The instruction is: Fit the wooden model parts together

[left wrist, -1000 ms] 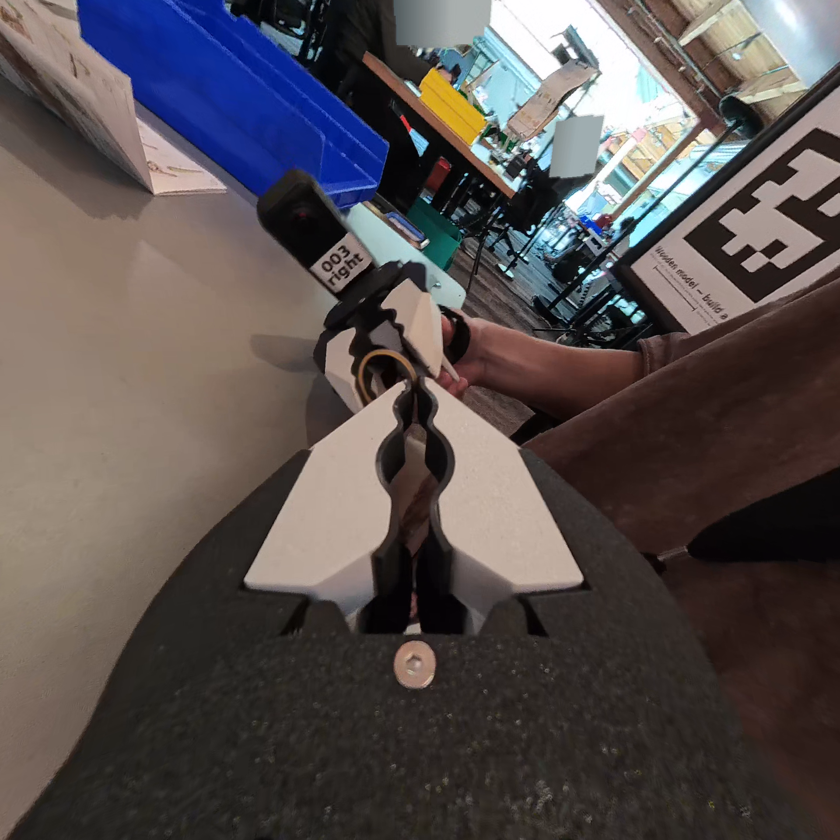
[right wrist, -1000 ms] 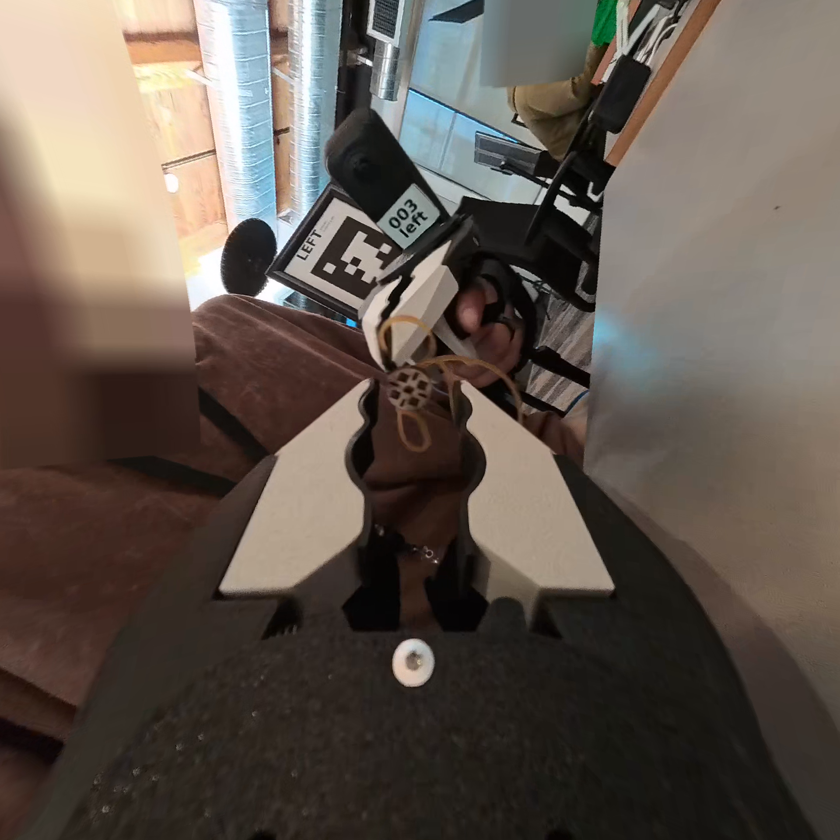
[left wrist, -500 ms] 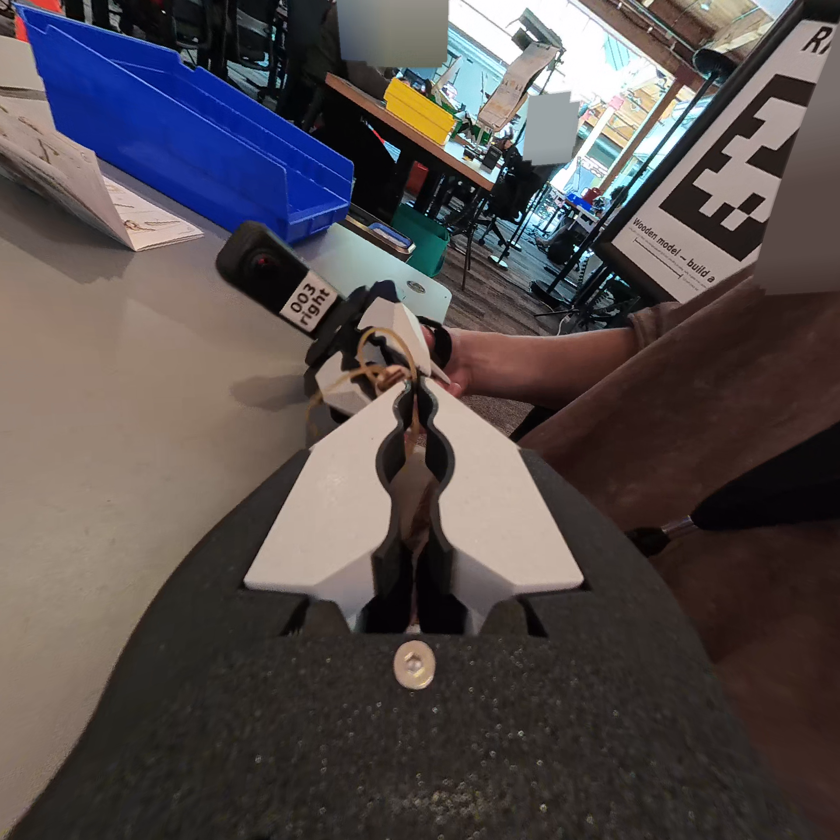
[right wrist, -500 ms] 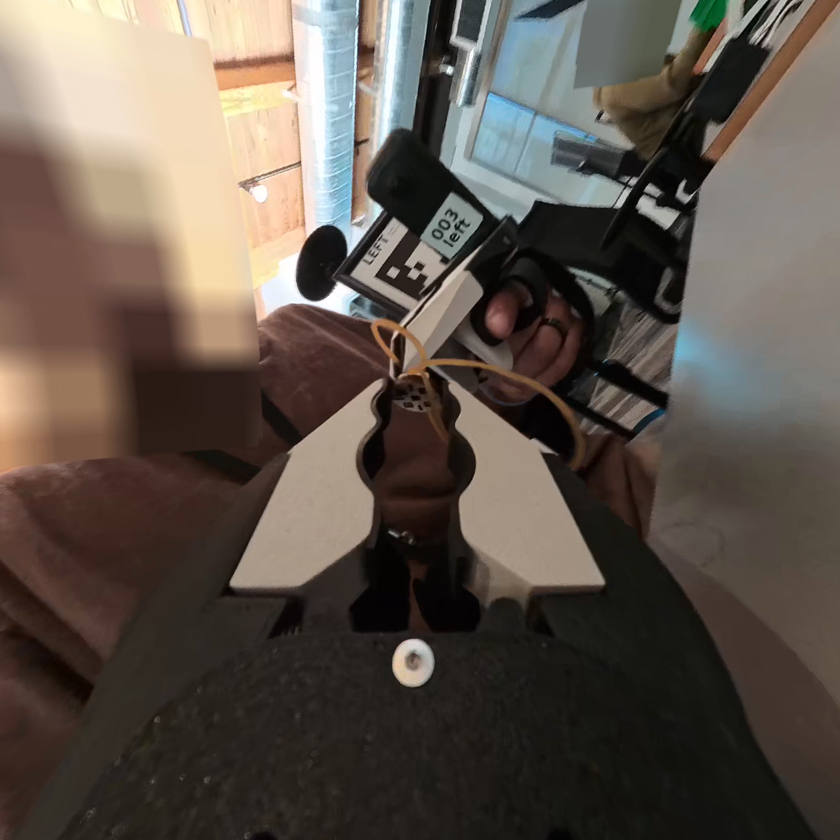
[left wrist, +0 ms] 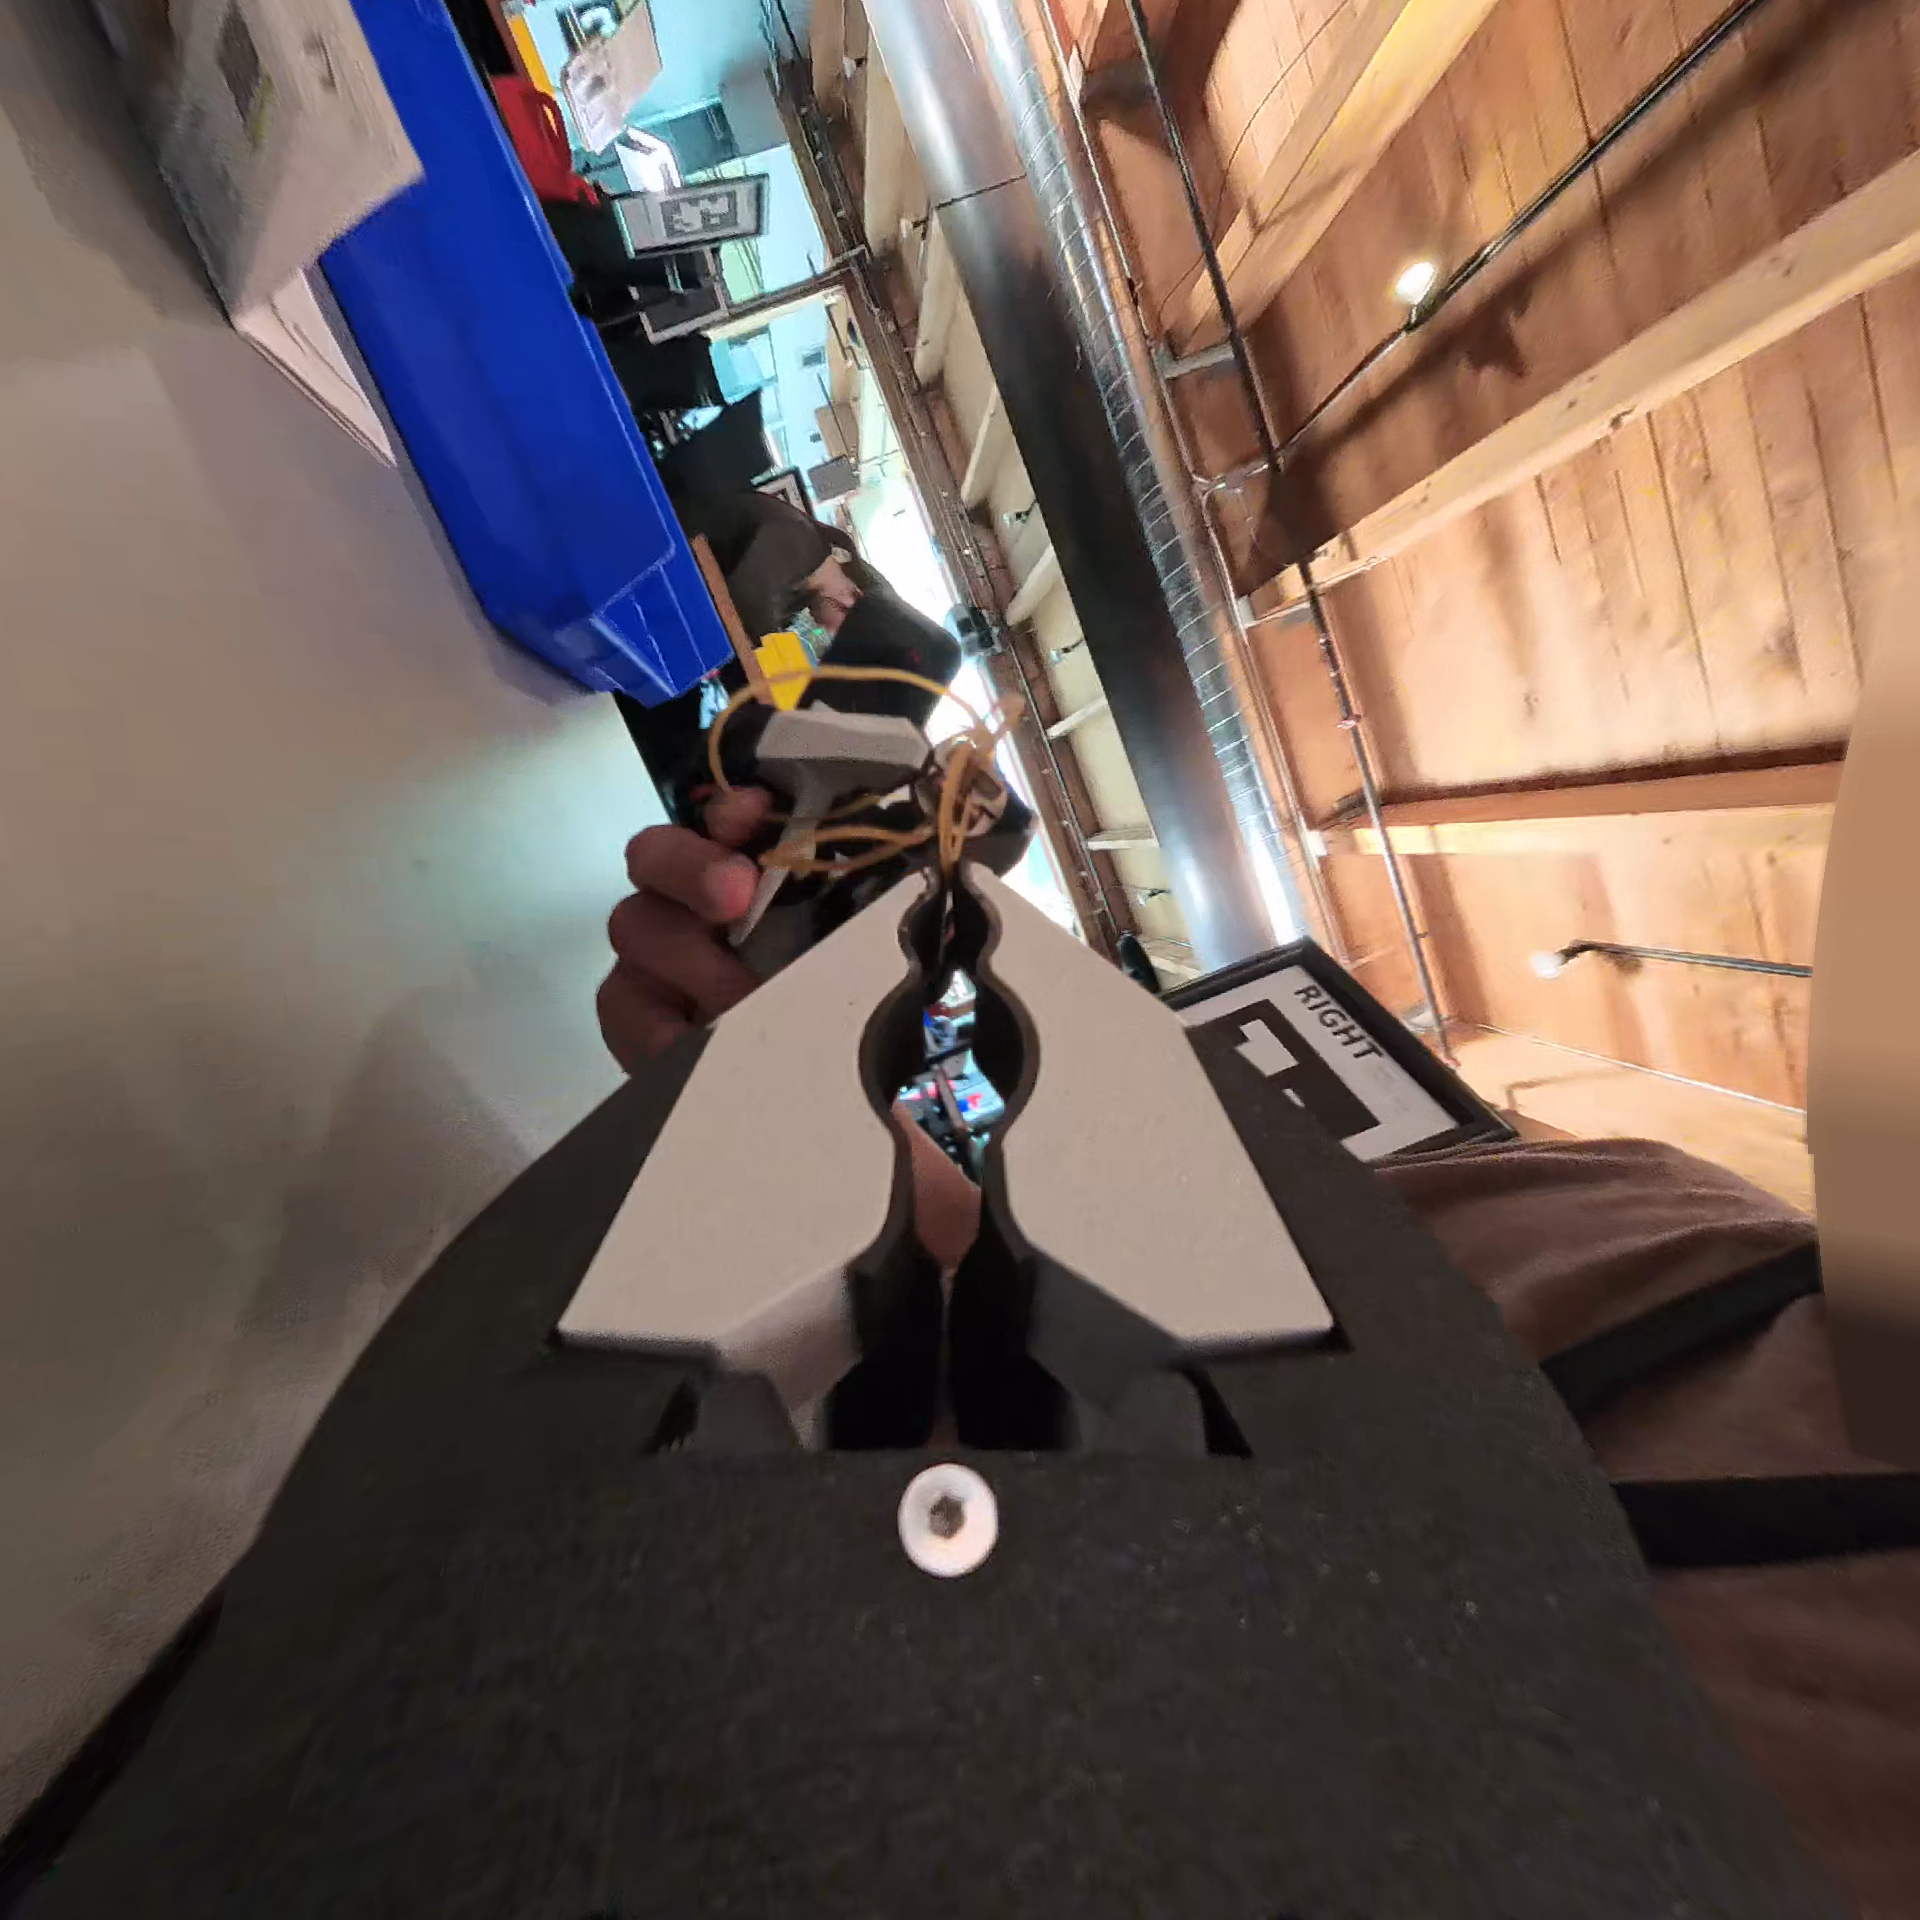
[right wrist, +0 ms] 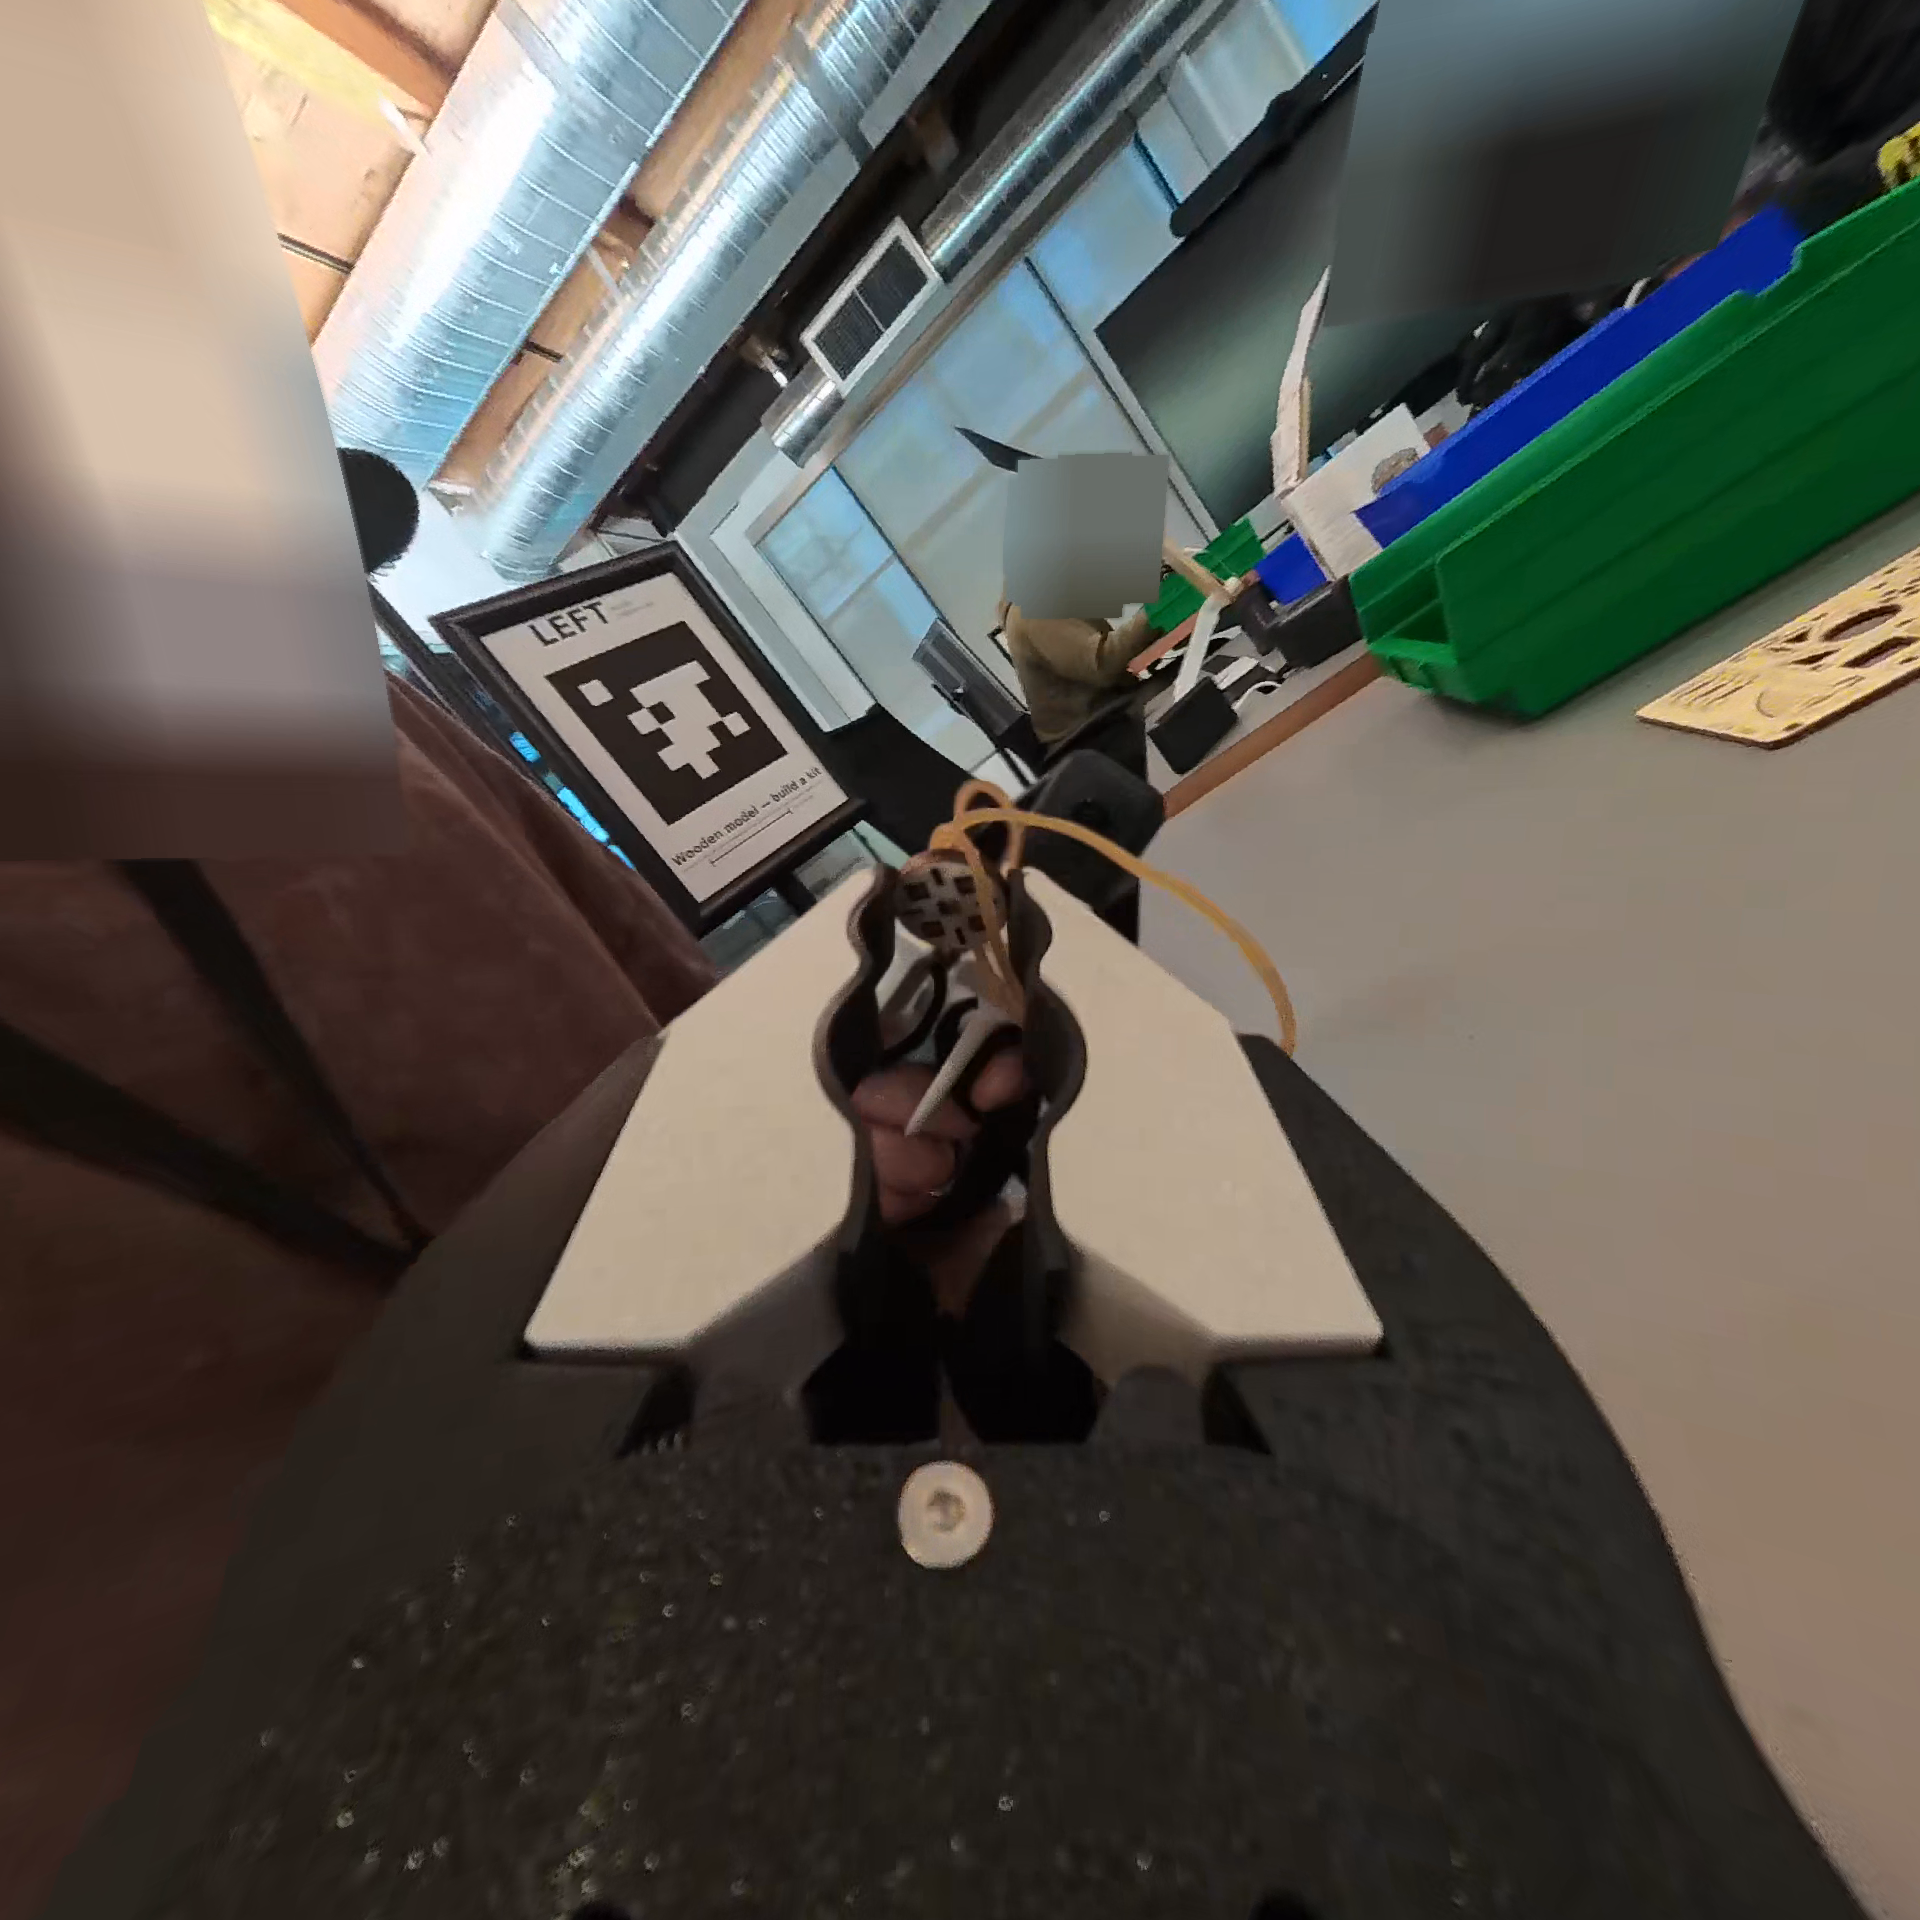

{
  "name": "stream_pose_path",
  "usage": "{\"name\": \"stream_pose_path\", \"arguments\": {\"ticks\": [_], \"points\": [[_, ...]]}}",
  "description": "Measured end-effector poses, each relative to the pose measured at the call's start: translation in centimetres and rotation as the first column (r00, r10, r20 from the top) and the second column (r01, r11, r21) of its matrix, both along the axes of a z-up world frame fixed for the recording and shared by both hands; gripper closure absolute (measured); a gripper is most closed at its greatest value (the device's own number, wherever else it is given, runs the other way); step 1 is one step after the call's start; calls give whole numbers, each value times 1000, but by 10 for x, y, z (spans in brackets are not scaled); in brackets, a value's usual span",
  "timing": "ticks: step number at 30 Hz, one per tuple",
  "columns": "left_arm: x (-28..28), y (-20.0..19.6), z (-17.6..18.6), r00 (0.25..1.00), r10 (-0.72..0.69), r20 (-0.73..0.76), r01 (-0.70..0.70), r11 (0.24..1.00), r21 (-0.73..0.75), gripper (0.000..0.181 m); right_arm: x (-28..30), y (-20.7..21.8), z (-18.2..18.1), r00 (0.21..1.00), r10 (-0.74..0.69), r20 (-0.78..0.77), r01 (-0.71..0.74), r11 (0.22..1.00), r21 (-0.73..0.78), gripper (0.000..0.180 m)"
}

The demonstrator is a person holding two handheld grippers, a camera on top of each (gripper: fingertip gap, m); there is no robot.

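Two grippers meet tip to tip above the table edge. Only the right wrist view shows the round wooden disc (right wrist: 943,900), pinched at the tips of the right gripper (right wrist: 948,902), rubber bands (right wrist: 1195,914) looped over it. The left gripper (left wrist: 943,881) is nearly closed on a band strand. Both views have swung sharply since half a second ago. The blue bin (left wrist: 499,353) and green bin (right wrist: 1621,582) hide their contents.

The blue bin (left wrist: 499,364) ran off the top edge, and the papers (left wrist: 281,135) beside it were motion-blurred. The wooden sheet (right wrist: 1808,675) on the desk (right wrist: 1558,1039) was cut by the right edge. The right gripper (right wrist: 948,896) hid most of the left gripper behind its fingers (right wrist: 1132,1143).
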State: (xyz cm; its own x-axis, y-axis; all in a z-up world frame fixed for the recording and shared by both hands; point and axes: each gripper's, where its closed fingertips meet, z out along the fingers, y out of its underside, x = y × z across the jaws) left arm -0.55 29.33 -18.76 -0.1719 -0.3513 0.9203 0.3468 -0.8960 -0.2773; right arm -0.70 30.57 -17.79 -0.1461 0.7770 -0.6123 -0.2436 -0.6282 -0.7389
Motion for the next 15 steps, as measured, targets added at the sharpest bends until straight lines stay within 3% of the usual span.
{"name": "stream_pose_path", "arguments": {"ticks": [3, 7, 9, 11, 15], "points": [[9, -7, -2, 999, -17, -27, 18, 999, 32, 181, -5, -6, -3, 999, 50, 9, -50, 998, -33, 159], [1, -3, -1, 963, 81, -256, 2, 952, 306, 181, -7, -8, -5, 996, 84, 18, -82, 994, -77, 159], [-5, -2, 2, 918, 149, -368, 41, 887, 460, 179, -6, -8, -4, 995, 95, 6, -94, 992, -87, 159], [-11, 3, 4, 858, 239, -455, 89, 803, 590, 166, -6, -8, -6, 994, 105, 10, -103, 990, -95, 159], [-21, 3, 8, 741, 377, -556, 282, 577, 766, 155, -8, -9, -9, 992, 120, 28, -117, 988, -103, 159]]}}
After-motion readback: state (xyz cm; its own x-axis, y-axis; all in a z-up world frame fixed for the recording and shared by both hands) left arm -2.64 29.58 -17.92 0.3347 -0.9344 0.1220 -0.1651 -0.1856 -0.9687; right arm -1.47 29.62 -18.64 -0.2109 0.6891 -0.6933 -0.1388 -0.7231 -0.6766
